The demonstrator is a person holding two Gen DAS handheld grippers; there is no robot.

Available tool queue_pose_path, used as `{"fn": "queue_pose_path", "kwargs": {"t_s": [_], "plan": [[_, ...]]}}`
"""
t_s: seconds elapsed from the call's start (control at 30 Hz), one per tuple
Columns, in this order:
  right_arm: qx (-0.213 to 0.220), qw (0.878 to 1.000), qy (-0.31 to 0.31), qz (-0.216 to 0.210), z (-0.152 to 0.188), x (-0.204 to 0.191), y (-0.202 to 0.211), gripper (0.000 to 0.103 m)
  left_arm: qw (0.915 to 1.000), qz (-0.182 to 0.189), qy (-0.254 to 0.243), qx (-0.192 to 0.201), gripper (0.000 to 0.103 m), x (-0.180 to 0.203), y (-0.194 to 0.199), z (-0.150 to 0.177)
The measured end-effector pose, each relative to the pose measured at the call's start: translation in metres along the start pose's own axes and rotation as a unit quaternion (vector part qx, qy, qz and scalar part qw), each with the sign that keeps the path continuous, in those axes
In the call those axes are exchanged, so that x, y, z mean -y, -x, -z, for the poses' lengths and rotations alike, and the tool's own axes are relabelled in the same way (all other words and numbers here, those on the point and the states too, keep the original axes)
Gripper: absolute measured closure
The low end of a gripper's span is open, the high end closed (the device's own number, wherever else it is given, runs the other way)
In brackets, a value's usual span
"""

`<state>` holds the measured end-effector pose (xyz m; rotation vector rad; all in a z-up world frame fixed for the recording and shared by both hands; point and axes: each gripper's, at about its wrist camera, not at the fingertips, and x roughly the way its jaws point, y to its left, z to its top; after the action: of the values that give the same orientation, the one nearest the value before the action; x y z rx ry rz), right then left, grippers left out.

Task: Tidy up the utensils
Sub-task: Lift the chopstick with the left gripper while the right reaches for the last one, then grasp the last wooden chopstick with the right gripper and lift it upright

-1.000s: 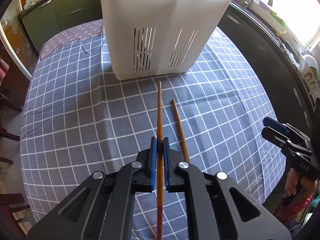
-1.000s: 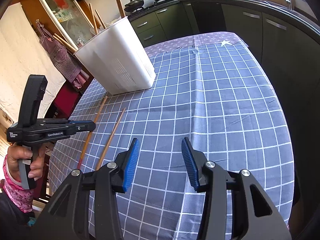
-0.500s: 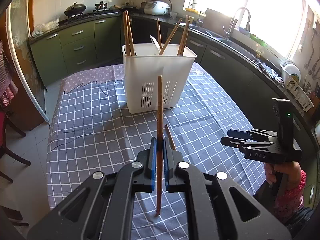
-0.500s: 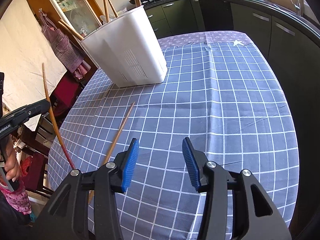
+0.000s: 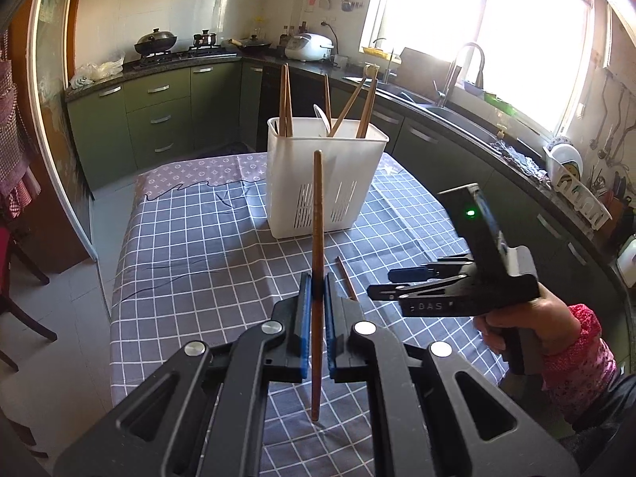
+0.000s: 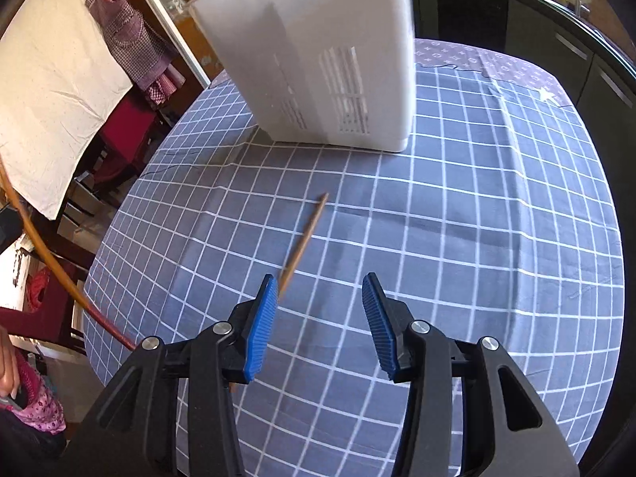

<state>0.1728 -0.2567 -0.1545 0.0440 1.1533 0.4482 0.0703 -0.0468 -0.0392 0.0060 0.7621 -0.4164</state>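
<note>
The left tool (image 5: 317, 298) is clamped on a chopstick (image 5: 317, 238), held upright at centre frame in front of the white holder (image 5: 326, 183). The right tool (image 6: 318, 318) gapes wide with nothing in it, low in its frame over the checked worktop (image 6: 477, 218). A second chopstick (image 6: 304, 240) lies flat there, its near end just beside the right tool's left finger (image 6: 260, 324).

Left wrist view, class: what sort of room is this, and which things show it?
A home kitchen, most likely: a wok on the stove, a sink tap under the window, and a rice cooker on the counter.
</note>
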Motion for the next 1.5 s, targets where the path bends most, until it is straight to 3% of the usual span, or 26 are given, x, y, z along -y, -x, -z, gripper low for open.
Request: {"fn": "queue_pose_path", "kwargs": {"t_s": [0.13, 0.43, 0.6, 0.8, 1.13, 1.5], "plan": [[-0.029, 0.999, 0.012, 0.026, -0.010, -0.017, -0.021, 0.064, 1.0000, 0.004, -0.003, 0.003, 0.097, -0.005, 0.003, 0.003], [-0.041, 0.995, 0.038, 0.088, -0.020, -0.042, -0.039, 0.067, 0.9997, 0.024, -0.003, 0.008, 0.097, -0.013, 0.005, 0.006], [-0.038, 0.994, 0.048, 0.093, -0.023, -0.048, -0.042, 0.091, 0.9996, 0.026, -0.002, 0.010, 0.097, -0.015, 0.007, 0.008], [-0.033, 0.995, 0.051, 0.081, -0.023, -0.055, -0.043, 0.096, 0.9997, 0.022, 0.001, 0.009, 0.097, -0.016, 0.008, 0.009], [0.067, 0.997, 0.021, 0.021, -0.005, -0.032, 0.049, 0.097, 0.9997, 0.018, -0.010, 0.015, 0.097, -0.007, 0.011, 0.000], [0.178, 0.984, 0.007, -0.016, 0.030, -0.009, 0.146, 0.097, 0.9997, 0.007, -0.017, 0.014, 0.097, 0.003, 0.010, -0.007]]}}
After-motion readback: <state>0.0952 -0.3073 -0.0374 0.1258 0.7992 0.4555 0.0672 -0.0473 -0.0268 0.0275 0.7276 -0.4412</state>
